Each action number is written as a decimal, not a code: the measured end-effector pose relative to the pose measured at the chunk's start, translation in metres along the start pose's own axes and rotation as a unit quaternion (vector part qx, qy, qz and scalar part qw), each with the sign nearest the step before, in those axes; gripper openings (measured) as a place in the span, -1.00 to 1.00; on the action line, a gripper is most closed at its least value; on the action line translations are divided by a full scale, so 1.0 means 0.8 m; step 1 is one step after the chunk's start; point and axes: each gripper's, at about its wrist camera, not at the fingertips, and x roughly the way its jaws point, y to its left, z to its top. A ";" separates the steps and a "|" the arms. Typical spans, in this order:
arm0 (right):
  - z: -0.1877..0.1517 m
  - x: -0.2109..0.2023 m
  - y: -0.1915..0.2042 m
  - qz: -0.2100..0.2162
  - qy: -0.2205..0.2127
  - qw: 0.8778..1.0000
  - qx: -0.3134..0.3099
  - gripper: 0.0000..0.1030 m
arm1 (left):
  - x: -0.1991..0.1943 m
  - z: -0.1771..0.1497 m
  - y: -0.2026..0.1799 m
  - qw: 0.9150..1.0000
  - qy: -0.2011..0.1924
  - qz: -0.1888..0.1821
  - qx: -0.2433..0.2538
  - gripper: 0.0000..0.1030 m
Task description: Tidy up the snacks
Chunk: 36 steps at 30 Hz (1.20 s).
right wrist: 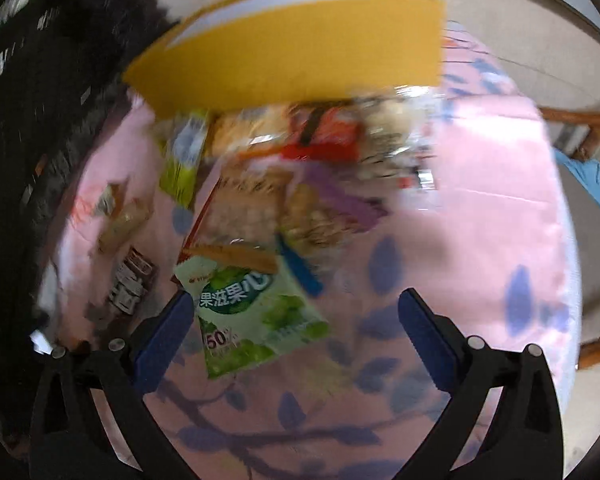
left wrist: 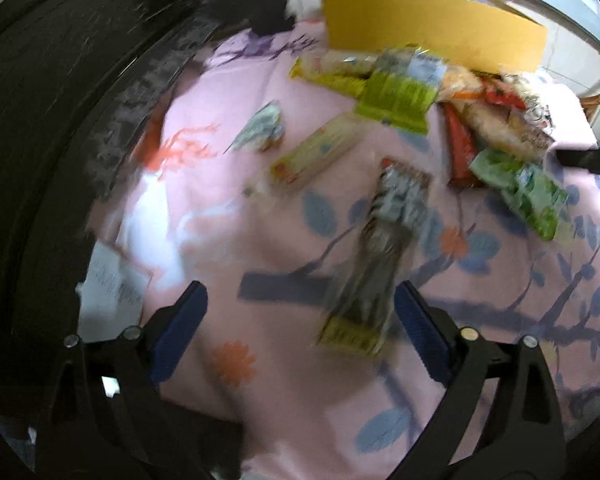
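Left gripper (left wrist: 300,320): jaws wide, a dark striped snack pack (left wrist: 380,256) lying between them, unpressed. Right gripper (right wrist: 296,328): jaws wide over a green grape-candy pouch (right wrist: 256,316). Both rested on the pink floral cloth (right wrist: 460,240). Beyond: heaped snack packets (right wrist: 300,152), then a yellow box (right wrist: 300,52).

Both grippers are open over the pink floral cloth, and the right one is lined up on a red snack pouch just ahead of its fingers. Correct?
Not quite: the pouch ahead of the right gripper is green and white, not red, as the right wrist view shows. The rest holds: both it and the left gripper are open over the pink floral cloth.
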 end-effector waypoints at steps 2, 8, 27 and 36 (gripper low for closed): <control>-0.005 0.027 0.025 -0.024 0.016 0.998 -0.053 0.97 | 0.008 0.007 -0.015 1.000 -0.003 0.009 0.015 0.90; -0.015 0.054 0.065 -0.041 -0.001 0.987 -0.154 0.97 | 0.046 0.013 -0.060 0.996 0.016 -0.014 0.084 0.71; -0.075 -0.090 -0.014 0.037 -0.030 0.999 0.008 0.17 | -0.092 0.012 0.031 0.983 0.047 -0.176 -0.014 -0.29; -0.029 -0.197 -0.015 0.022 -0.131 0.991 -0.004 0.17 | -0.181 0.086 0.059 0.988 -0.033 -0.148 0.017 -0.29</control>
